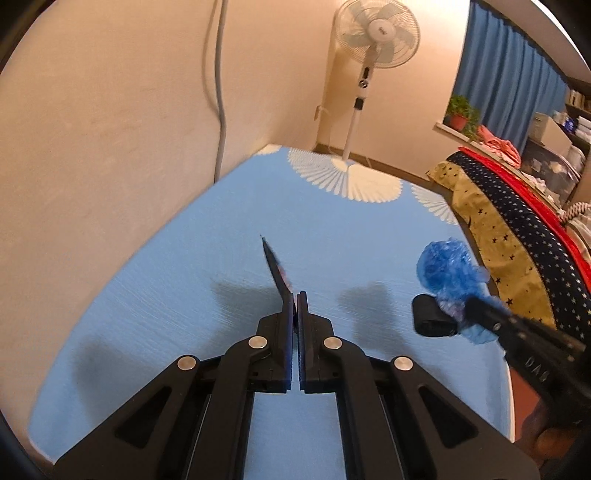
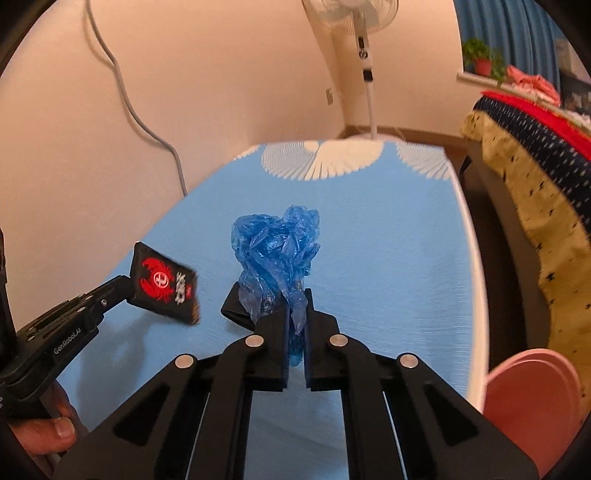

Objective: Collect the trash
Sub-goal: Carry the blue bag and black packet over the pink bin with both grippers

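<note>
My left gripper (image 1: 296, 299) is shut on a flat black packet (image 1: 276, 267) with a red emblem, seen edge-on and held above the blue table. The packet's face (image 2: 165, 284) shows in the right wrist view, with the left gripper (image 2: 127, 291) at its left. My right gripper (image 2: 296, 295) is shut on a crumpled blue plastic bag (image 2: 277, 251), also lifted above the table. In the left wrist view the bag (image 1: 447, 266) and the right gripper (image 1: 456, 314) are at the right.
The table (image 1: 184, 266) has a blue cloth with white fan prints. A wall with a grey cable runs along the left. A standing fan (image 1: 373, 33) is beyond the far end. A bed with starred blankets (image 1: 517, 229) is at right. A pink object (image 2: 532, 398) lies low right.
</note>
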The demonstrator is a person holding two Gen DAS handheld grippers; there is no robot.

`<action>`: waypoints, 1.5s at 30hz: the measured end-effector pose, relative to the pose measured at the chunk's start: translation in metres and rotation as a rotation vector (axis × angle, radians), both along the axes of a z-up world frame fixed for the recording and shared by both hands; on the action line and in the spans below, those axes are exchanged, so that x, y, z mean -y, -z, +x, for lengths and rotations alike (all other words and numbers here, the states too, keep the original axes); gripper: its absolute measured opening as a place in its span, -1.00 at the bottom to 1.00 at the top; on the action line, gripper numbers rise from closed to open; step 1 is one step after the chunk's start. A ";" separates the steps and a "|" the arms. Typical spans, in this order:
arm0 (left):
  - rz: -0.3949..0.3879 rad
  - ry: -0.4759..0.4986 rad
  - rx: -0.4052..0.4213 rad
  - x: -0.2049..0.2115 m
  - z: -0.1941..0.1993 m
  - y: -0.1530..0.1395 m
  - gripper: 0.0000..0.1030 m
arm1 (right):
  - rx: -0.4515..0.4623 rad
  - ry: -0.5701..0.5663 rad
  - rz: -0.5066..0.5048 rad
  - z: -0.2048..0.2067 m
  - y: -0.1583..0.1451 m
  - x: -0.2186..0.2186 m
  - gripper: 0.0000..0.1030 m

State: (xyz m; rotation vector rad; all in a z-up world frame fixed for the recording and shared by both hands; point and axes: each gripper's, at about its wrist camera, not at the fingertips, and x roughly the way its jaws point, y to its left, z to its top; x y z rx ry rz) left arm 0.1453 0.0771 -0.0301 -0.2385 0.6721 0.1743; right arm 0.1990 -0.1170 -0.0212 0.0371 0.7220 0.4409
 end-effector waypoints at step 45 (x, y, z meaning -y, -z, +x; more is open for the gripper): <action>0.087 0.307 0.174 0.099 -0.086 -0.062 -0.99 | 0.170 0.315 -0.130 -0.124 -0.077 0.146 -0.89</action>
